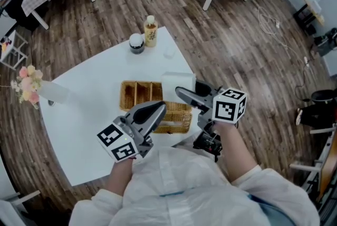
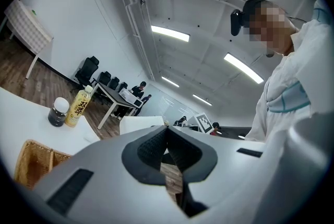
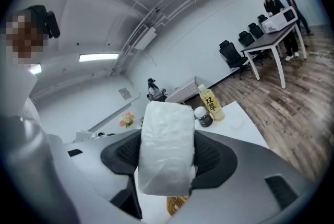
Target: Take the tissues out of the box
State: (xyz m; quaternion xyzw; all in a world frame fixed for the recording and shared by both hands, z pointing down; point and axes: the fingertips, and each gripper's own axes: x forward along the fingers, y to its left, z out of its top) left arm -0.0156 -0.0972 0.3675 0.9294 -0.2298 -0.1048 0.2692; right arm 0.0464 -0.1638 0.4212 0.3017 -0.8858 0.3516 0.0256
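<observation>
Grippers, two. Right gripper (image 3: pixel 167 157): jaws wide, pads pinching one white tissue pack (image 3: pixel 166 134) by its two sides, the pack standing on end between them at the far right corner of the wicker basket (image 1: pixel 129 94). Left gripper (image 2: pixel 167 147): jaws pressed together, empty, over the basket's near edge. Basket: one, divided, on the white table (image 1: pixel 89 114). Drink bottle (image 1: pixel 150 31): one. Lidded jar (image 1: pixel 137 43): one, just beside the bottle.

The left gripper (image 2: pixel 167 133) has its jaws closed tip to tip, with nothing between them. At nine o'clock from them, a yellow drink bottle (image 2: pixel 78 108) stands just beside a dark, white-lidded jar (image 2: pixel 58 112) on the white table (image 2: pixel 21 113). A wicker basket (image 2: pixel 31 163) sits at eight o'clock, and a white-coated person (image 2: pixel 292 97) fills two o'clock.
</observation>
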